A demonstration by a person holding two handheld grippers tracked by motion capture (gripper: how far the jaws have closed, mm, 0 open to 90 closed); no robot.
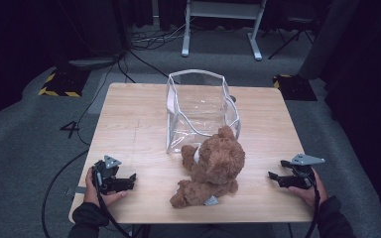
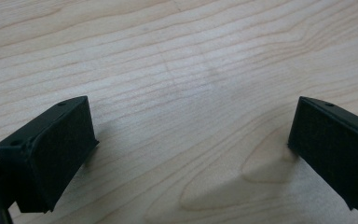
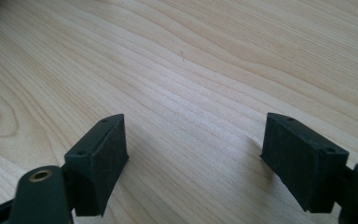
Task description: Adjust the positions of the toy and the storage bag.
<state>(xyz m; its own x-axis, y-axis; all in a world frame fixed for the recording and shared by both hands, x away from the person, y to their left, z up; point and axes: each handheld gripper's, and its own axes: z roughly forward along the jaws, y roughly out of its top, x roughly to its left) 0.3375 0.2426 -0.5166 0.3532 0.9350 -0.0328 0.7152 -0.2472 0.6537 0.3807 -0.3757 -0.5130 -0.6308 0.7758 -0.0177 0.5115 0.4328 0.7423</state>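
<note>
High view, bear: a brown plush teddy bear (image 1: 213,168) sits slumped near the middle front of the wooden table (image 1: 129,124), its head touching the front of a clear plastic bag (image 1: 198,111) that stands open-topped just behind it.
High view, grippers: the left gripper (image 1: 129,181) rests on the table well apart from the bear on its left; the right gripper (image 1: 274,177) rests likewise on its right, both pointing inward.
High view, advice: the likely step is the reach for the bear; closing in from both sides on the body, not the loose limbs, should keep the soft toy from flopping.
Left gripper view: the left gripper (image 2: 191,149) has its jaws spread wide over bare wood, holding nothing.
Right gripper view: the right gripper (image 3: 193,161) also stands wide open and empty above the tabletop.
Bear's look: shaggy brown fur, a small white tag (image 1: 211,201) by its foot, a pale patch at the neck.
</note>
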